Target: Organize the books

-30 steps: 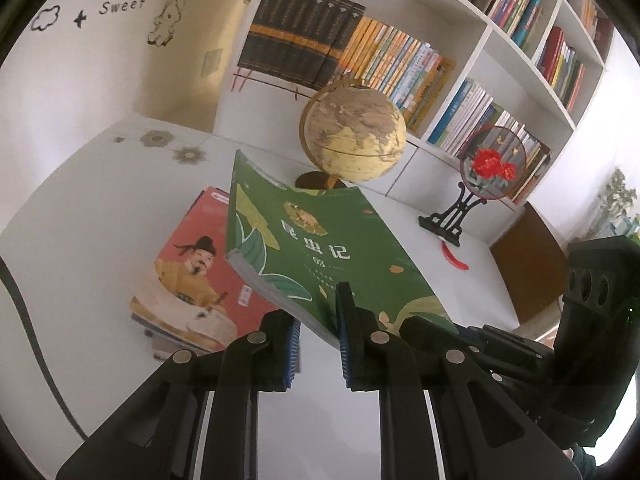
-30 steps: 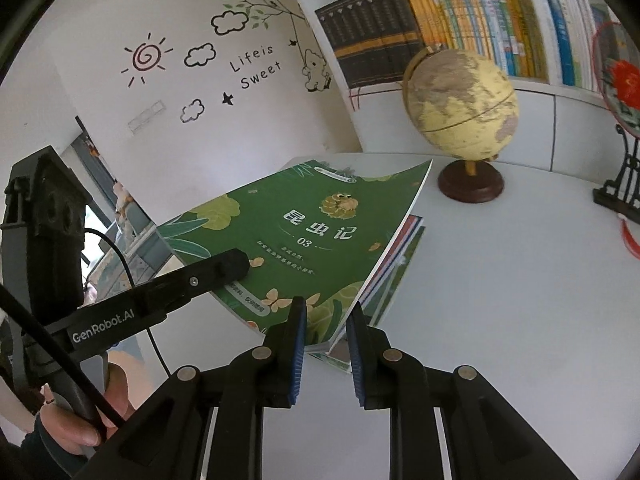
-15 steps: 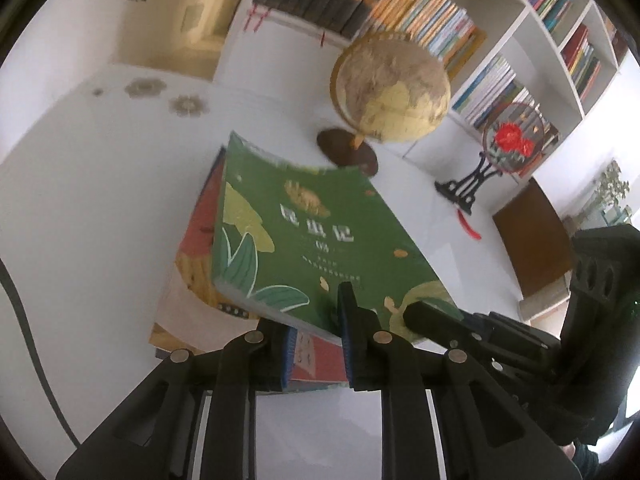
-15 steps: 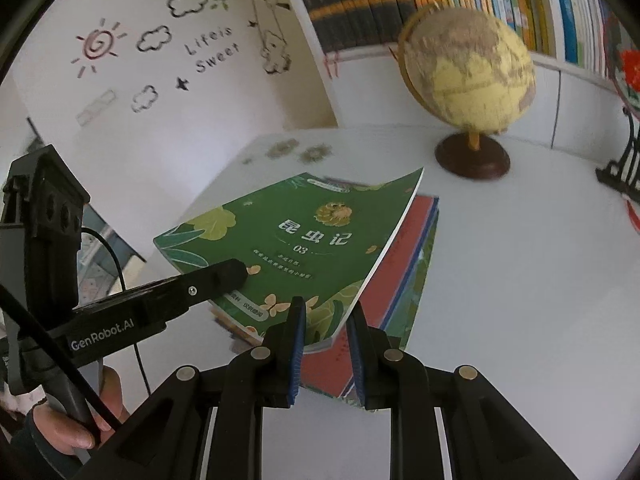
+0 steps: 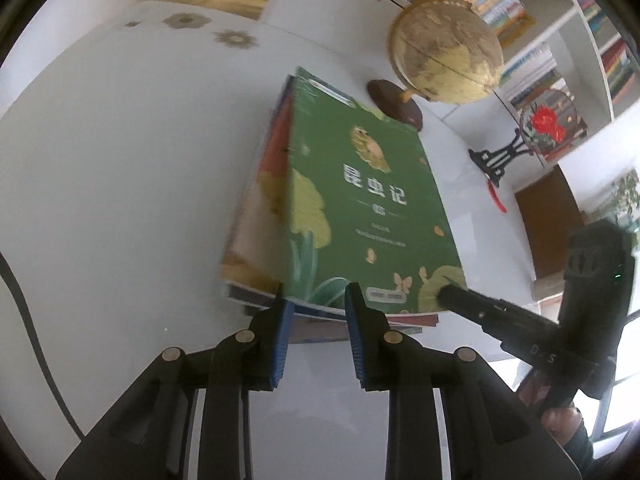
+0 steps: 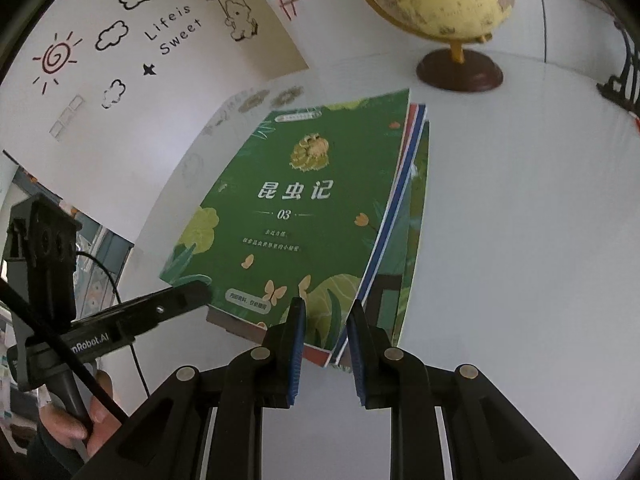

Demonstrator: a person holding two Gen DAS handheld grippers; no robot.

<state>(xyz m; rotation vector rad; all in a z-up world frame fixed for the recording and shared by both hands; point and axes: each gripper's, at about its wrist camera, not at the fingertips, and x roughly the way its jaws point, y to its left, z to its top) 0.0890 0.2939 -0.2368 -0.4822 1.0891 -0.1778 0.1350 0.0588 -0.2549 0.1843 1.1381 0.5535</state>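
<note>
Green book (image 5: 360,200): lying face up on top of a stack of books (image 5: 256,216) on the white table (image 5: 120,200), near the globe (image 5: 444,50).
Left gripper (image 5: 314,300): jaws opening, the book's near edge lying between the blue pads without visible pressing.
Right gripper (image 6: 326,312): jaws standing narrowly apart, gripping the green book at its near right corner.
Other: hand (image 6: 76,420) holding the left gripper's handle.
</note>
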